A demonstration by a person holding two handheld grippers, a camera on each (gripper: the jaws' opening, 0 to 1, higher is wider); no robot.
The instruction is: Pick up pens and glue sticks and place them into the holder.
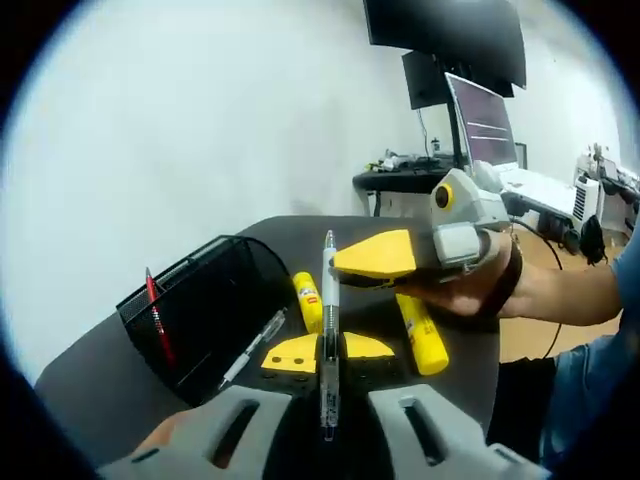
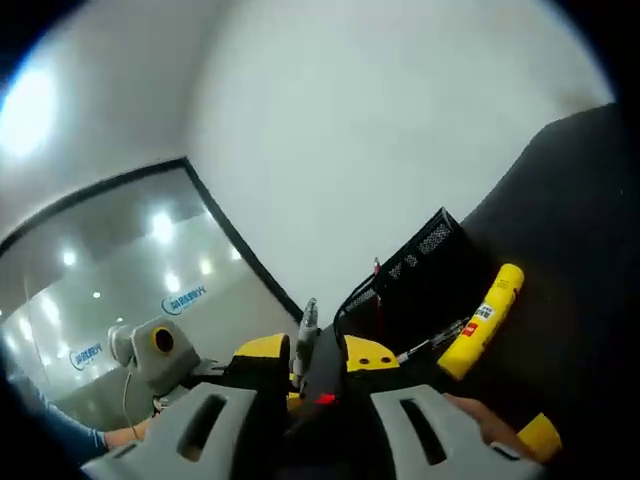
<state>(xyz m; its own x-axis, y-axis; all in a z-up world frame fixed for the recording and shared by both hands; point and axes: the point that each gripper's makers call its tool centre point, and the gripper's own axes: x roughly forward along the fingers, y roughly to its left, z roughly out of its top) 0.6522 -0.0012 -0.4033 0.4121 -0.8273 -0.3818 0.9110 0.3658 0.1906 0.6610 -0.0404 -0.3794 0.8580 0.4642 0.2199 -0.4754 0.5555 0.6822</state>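
Left gripper view: we see the left gripper (image 1: 328, 352) with its yellow jaws clenched on a clear pen (image 1: 328, 340), which stands up between them, tip end toward the camera. Beyond it sits a dark round table (image 1: 100, 370). A black mesh holder (image 1: 205, 305) stands on the left part of the table, with a red pen (image 1: 157, 318) leaning inside it. A second clear pen (image 1: 255, 345) lies on the table just beside the holder's near wall. Two yellow glue sticks lie flat: one (image 1: 309, 301) just left of the held pen, the other (image 1: 422, 333) to its right.

The right gripper (image 1: 385, 262) reaches in from the right, held by a person's hand (image 1: 480, 285), its yellow jaws hovering above the right glue stick. We cannot tell from here whether those jaws hold anything.

Right gripper view: the right gripper's jaws (image 2: 312, 360) sit close together around a thin pen (image 2: 305, 345); we read this as a grasp. The holder (image 2: 420, 265) and a glue stick (image 2: 483, 320) lie beyond, the left gripper (image 2: 150, 350) at lower left.
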